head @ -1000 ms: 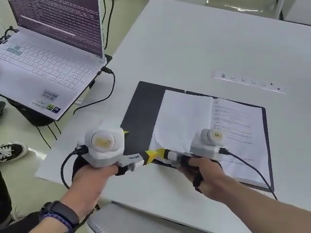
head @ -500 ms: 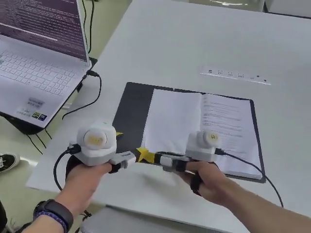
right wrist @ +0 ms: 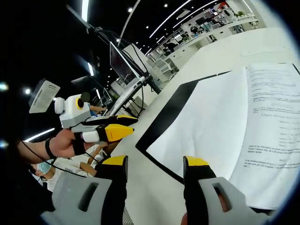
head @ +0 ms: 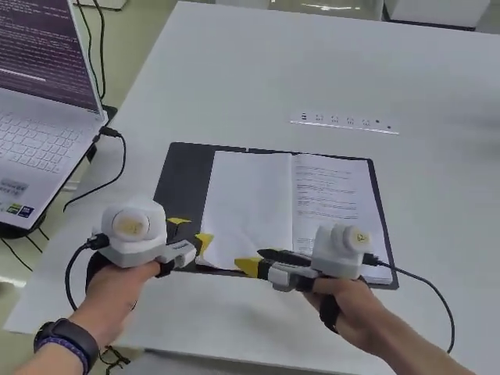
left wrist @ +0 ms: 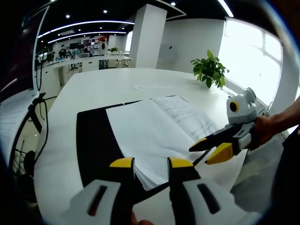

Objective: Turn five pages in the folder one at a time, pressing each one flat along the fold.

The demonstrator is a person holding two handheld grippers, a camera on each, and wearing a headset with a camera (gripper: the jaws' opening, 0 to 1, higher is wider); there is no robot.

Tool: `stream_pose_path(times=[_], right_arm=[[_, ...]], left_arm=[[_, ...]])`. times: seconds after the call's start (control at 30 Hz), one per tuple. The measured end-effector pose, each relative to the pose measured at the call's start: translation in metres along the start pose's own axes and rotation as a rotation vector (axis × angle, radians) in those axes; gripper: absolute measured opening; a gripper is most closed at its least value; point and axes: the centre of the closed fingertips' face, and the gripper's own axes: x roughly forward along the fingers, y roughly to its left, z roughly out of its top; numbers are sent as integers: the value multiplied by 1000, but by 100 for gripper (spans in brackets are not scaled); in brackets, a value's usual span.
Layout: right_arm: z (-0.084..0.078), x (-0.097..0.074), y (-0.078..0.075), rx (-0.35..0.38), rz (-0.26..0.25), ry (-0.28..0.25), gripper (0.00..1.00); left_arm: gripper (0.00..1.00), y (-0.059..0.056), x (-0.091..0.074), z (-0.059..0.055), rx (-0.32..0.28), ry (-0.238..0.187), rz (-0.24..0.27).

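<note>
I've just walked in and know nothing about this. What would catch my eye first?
An open folder lies flat on the white table, black cover under white pages. The left gripper and right gripper, yellow-tipped and both open, are held at its near edge. An open laptop sits off to the left.

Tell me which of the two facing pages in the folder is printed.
The right-hand page: it carries lines of print, while the left-hand page beside it is blank white.
</note>
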Motion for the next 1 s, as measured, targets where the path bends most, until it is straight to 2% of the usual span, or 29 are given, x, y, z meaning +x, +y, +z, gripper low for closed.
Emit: stream_pose_path(times=[0.2,0.33,0.5,0.73,0.87,0.97,1.0], right_arm=[[-3,-21,-9,-5,-35,-21,46],[-6,-31,-16,-9,-60,-15,47],[0,-41,-23,12,-83,-44,46],[3,-42,-23,3,-88,-48,47],[2,-40,-24,6,-88,-44,46],[1,-38,-25,12,-90,-40,46],[0,-38,-26,14,-90,-39,45]], left_arm=[[22,-3,14,-6,24,23,-17],[18,-3,25,-18,57,73,-22],[9,-8,29,-21,34,87,-37],[0,-7,33,-35,14,118,-32],[0,-5,35,-47,-16,144,-34],[0,-1,36,-62,-6,206,-19],[0,-1,36,-64,-5,205,-19]])
